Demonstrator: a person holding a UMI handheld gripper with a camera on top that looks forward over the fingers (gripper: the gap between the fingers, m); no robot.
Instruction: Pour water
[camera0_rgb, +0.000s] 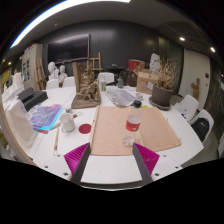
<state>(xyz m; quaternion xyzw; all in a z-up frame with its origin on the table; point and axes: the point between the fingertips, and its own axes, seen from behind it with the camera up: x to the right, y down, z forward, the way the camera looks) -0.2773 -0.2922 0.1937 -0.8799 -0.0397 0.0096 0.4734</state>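
- As the gripper hangs above the near edge of the white table, its two fingers stand wide apart with nothing between them and nothing touching them; only the magenta pads show, one on each side.
- Just ahead of the fingers lies a flat tan cardboard-coloured mat, rectangular, running away from the gripper across the table.
- On the mat's far right part stands a small clear cup with a red band or lid; upright, well ahead of the fingers, not held.
- Just in front of that cup is a small clear glass-like piece on the mat; can't tell what it is.
- Left of the mat: a small red round dish on the bare table, and beside it a small white bottle-shaped container, upright.
- Further left, a blue-purple plastic sheet or bag lies flat.
- Mid-table, beyond the mat: a brown wooden sculpture-like object and a crumpled clear plastic item.
- Far right of the table: a dark open laptop.
- Back wall: a dark blackboard-like panel; shelves and clutter around it are too small to tell apart.
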